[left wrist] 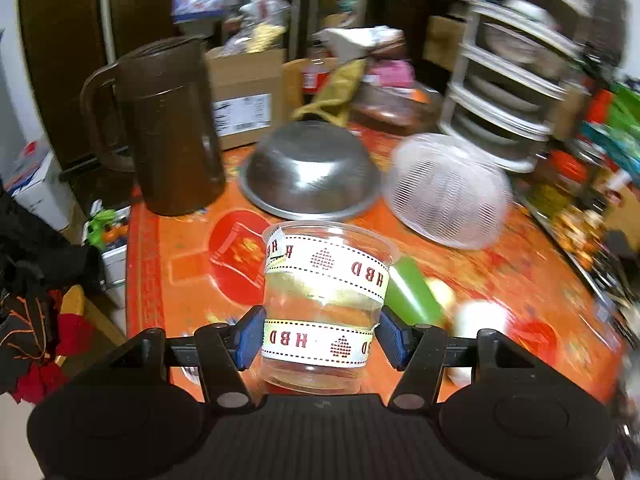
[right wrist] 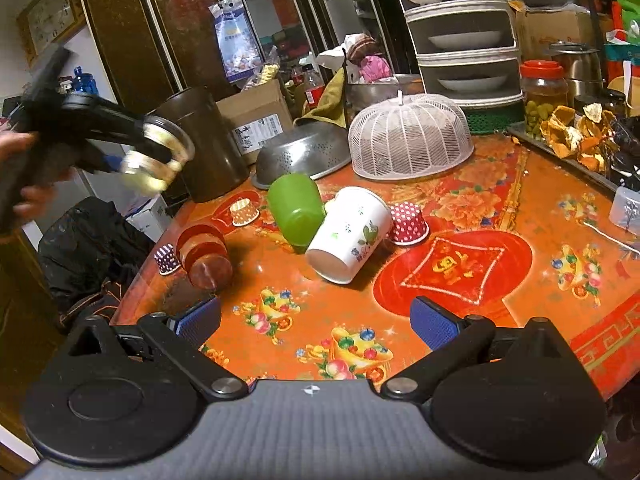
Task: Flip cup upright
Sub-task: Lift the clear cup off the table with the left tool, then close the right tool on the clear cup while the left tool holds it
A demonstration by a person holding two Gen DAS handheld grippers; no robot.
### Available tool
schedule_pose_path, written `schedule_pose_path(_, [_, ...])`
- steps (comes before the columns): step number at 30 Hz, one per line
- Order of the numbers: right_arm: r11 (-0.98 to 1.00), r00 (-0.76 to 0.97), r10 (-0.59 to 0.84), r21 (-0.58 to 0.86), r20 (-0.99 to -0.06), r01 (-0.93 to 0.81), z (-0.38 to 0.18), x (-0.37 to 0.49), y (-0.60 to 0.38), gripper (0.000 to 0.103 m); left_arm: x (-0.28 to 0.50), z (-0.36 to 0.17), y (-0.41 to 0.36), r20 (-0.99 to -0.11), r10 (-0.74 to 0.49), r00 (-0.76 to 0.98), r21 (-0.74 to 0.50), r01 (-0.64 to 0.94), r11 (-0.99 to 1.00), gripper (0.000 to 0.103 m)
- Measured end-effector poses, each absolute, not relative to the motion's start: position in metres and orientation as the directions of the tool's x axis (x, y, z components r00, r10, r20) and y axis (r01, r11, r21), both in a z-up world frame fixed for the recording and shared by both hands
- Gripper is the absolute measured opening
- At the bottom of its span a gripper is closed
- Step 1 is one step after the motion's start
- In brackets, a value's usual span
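My left gripper (left wrist: 318, 338) is shut on a clear plastic cup (left wrist: 326, 304) wrapped in white "HBD" ribbon, held in the air above the table with its rim pointing away from the camera. The right wrist view shows that cup (right wrist: 160, 156) blurred, carried above the table's left edge. My right gripper (right wrist: 316, 326) is open and empty above the near part of the orange tablecloth (right wrist: 500, 208). On the table a green cup (right wrist: 296, 206), a white printed paper cup (right wrist: 348, 236) and a reddish-brown cup (right wrist: 204, 254) lie on their sides.
Small dotted paper cups (right wrist: 408, 224) stand upside down near the fallen cups. A dark pitcher (left wrist: 168, 128), an overturned metal colander (left wrist: 310, 172) and a white mesh food cover (left wrist: 448, 190) stand behind. A tiered dish rack (right wrist: 464, 36) and jars (right wrist: 544, 88) line the back right.
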State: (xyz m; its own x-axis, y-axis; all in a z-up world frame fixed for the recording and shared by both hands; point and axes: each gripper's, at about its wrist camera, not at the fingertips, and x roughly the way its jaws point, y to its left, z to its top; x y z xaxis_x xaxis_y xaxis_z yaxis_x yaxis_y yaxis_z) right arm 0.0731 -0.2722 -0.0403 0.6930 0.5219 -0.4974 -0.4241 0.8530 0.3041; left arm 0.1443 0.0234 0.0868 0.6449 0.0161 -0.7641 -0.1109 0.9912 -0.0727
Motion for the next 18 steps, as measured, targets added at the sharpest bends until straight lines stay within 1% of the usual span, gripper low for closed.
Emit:
schedule_pose_path(3, [0.862, 0.698, 0.507, 0.299, -0.506, -0.409, -0.043, 0.072, -0.276, 0.102, 0.103, 0.072, 0.002, -0.773, -0.061, 0.632, -0.113, -0.042, 0.993, 0.063])
schedule_pose_path(7, [0.878, 0.698, 0.479, 0.31, -0.532, -0.366, -0.046, 0.074, -0.285, 0.102, 0.067, 0.025, -0.026, -0.79, -0.17, 0.589, -0.207, 0.005, 0.978, 0.063])
schedule_pose_path(10, [0.878, 0.688, 0.476, 0.33, -0.547, -0.346, -0.046, 0.073, -0.29, 0.102, 0.055, -0.014, -0.042, -0.8, -0.255, 0.543, -0.306, -0.004, 0.952, 0.063])
schedule_pose_path(14, [0.858, 0.631, 0.512, 0.378, -0.584, -0.346, -0.049, 0.075, -0.29, 0.102, 0.045, -0.049, -0.056, -0.802, -0.308, 0.511, -0.383, -0.044, 0.923, 0.063])
schedule_pose_path(18, [0.81, 0.526, 0.584, 0.48, -0.618, -0.336, -0.054, 0.082, -0.285, 0.102, 0.031, -0.064, -0.067, -0.789, -0.337, 0.513, -0.419, -0.05, 0.906, 0.063])
